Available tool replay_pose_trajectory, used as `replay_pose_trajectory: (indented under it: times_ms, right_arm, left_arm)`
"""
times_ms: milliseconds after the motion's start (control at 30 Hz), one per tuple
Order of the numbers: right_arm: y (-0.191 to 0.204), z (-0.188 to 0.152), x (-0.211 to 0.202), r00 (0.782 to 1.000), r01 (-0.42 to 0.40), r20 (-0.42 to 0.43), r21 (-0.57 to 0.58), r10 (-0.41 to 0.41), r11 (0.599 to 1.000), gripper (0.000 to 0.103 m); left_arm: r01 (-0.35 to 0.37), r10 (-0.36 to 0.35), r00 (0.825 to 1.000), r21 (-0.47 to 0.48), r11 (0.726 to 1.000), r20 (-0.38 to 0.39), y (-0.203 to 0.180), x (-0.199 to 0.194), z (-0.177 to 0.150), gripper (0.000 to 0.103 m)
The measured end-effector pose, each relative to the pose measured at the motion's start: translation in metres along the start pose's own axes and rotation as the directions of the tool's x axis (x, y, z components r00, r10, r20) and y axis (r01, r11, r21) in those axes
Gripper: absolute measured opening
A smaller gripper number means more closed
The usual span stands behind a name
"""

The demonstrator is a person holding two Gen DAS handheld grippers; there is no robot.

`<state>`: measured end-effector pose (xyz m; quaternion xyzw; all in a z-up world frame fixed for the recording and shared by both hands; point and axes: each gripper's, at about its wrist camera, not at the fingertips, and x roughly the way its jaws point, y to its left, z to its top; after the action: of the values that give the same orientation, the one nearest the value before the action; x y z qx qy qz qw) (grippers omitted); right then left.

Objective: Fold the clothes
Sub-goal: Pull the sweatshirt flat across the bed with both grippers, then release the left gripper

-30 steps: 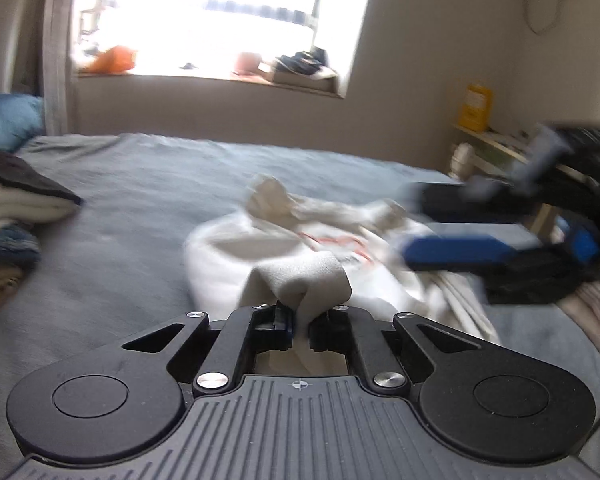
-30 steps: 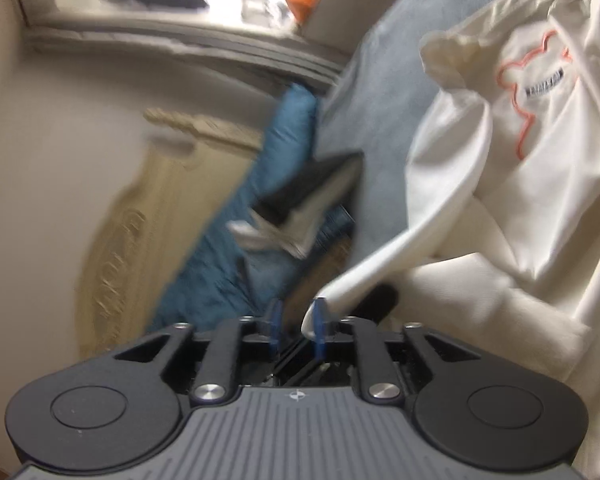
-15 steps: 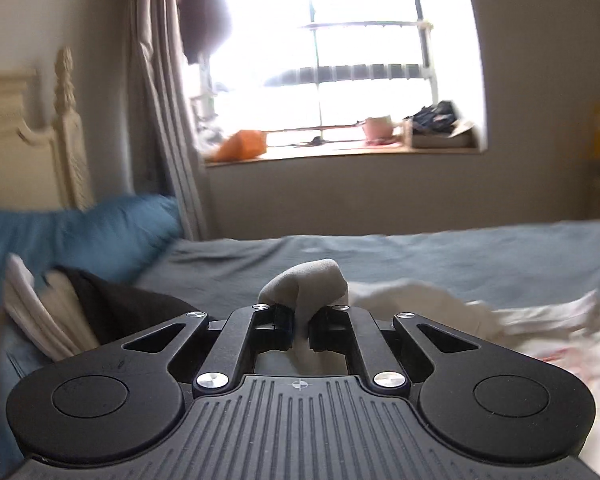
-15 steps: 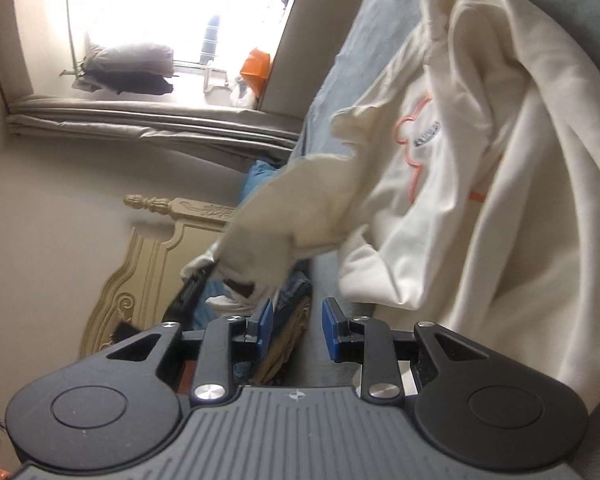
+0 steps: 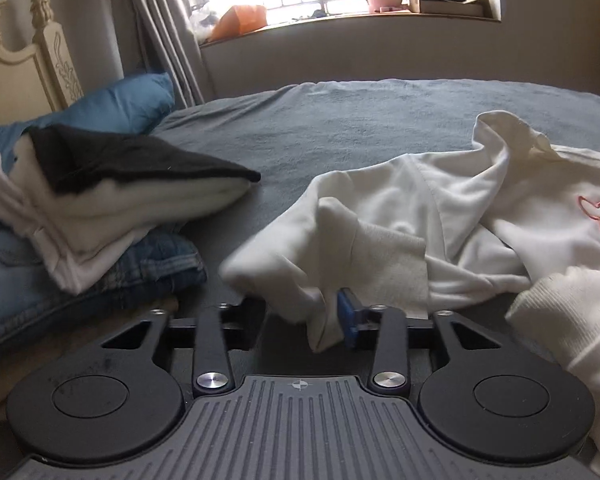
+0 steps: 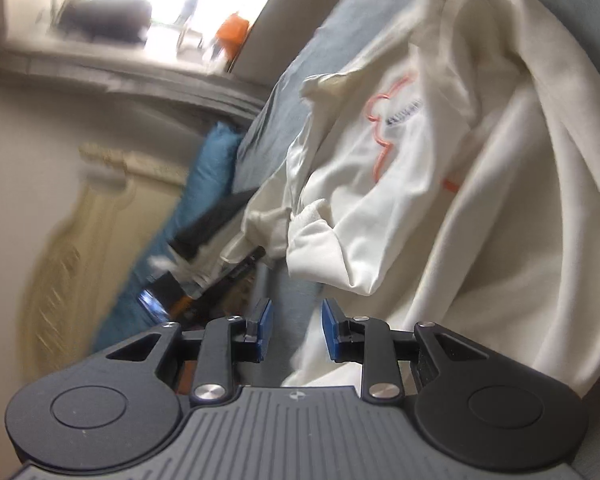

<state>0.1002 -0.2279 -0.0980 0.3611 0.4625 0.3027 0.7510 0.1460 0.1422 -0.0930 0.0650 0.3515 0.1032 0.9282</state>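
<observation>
A cream sweatshirt (image 5: pixel 452 200) with an orange outline print lies crumpled on the grey bedspread (image 5: pixel 340 128). Its sleeve cuff (image 5: pixel 320 264) droops between the jaws of my left gripper (image 5: pixel 300 312). Those jaws are opening: the right blue pad (image 5: pixel 348 316) is bare and no longer presses the cloth, and the left finger is hidden under the cuff. In the right wrist view the sweatshirt (image 6: pixel 440 184) fills the right side. My right gripper (image 6: pixel 296 330) hovers beside its lower folds, its jaws opening with only bedspread in the gap.
A stack of folded clothes (image 5: pixel 112 208), black on white on denim, sits at the left by a blue pillow (image 5: pixel 112 108) and a cream headboard (image 5: pixel 24 64). Beyond the bed runs a window sill (image 5: pixel 340 20) with clutter.
My left gripper swung left and dipped toward the bed, then parted its jaws from the pinched sleeve cuff. The right gripper let a sleeve slip from its pads and stands a little wider.
</observation>
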Motion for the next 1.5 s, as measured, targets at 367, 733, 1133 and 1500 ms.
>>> replay_pose_trajectory:
  times_ms: [367,733,1133,1500]
  right_arm:
    - [0.096,-0.015,0.093,0.915,0.314,0.034,-0.683,-0.401,0.659,0.044]
    - [0.108,-0.028,0.138,0.87,0.403,0.18,-0.797,-0.46,0.45,0.005]
    - [0.077,0.053,-0.023,0.83,0.52,0.424,-0.35,-0.363,0.779,0.003]
    - [0.043,0.14,-0.18,0.456,0.73,0.753,-0.012,-0.474,0.684,0.003]
  left_arm:
    - [0.095,-0.09,0.995,-0.154,0.983,0.043,0.014,-0.031,0.0,0.058]
    - [0.322,-0.326,0.945,-0.166,0.932,0.001,-0.019,-0.055,-0.04,0.058]
    - [0.473,-0.483,0.873,-0.135,0.871,-0.058,-0.061,-0.068,-0.058,0.058]
    - [0.529,-0.533,0.841,-0.071,0.846,-0.088,-0.076,-0.081,-0.057,0.059]
